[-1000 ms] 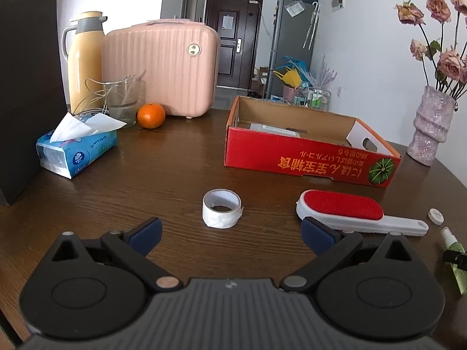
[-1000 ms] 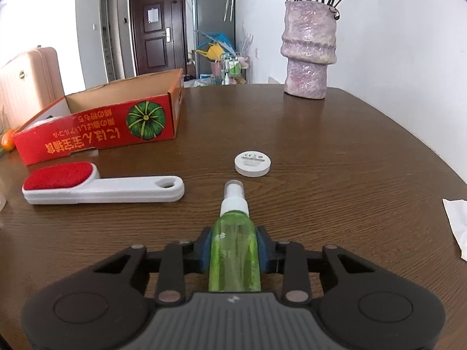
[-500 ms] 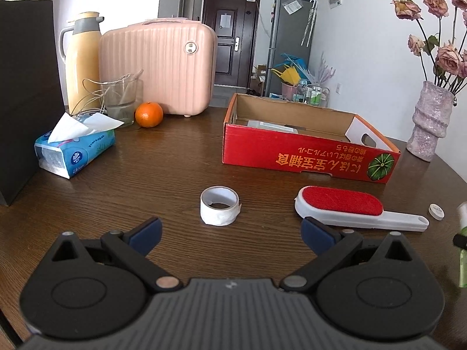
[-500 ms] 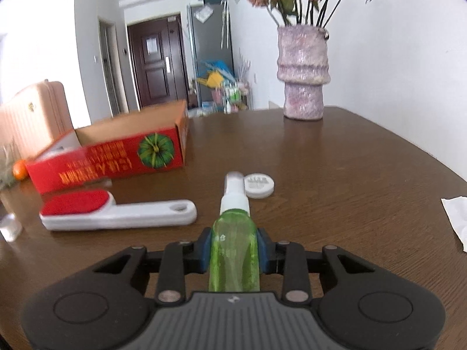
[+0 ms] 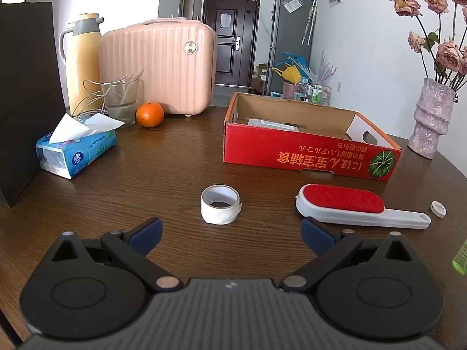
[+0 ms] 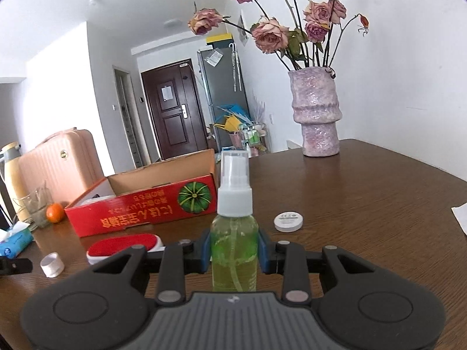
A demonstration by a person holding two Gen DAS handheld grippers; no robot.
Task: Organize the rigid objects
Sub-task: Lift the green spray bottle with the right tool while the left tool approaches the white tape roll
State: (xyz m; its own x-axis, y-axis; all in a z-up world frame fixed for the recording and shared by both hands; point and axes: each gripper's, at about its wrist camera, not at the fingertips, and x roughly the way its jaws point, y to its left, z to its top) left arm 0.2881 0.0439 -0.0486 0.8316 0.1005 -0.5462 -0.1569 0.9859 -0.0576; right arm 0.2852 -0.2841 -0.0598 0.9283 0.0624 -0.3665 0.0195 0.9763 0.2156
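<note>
Pads (image 6: 264, 255) of right gripper (image 6: 234, 255) clamped on green spray bottle (image 6: 234, 242), held clear of table (image 6: 379, 204). Advised: carry level over red cardboard box (image 6: 140, 210), lower inside before release; smooth rounded plastic likely to slip. Left gripper (image 5: 230, 230) spread wide, empty, facing white tape roll (image 5: 220, 208). Also loose: flat lint brush (image 5: 344, 204), red nap, hard handle; small white disc (image 6: 288, 222), material unclear.

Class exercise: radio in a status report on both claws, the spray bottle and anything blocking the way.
Right claw shut on spray bottle, held off the table. Left claw open, empty, tape roll ahead. Red box open-topped, nothing in the way.
</note>
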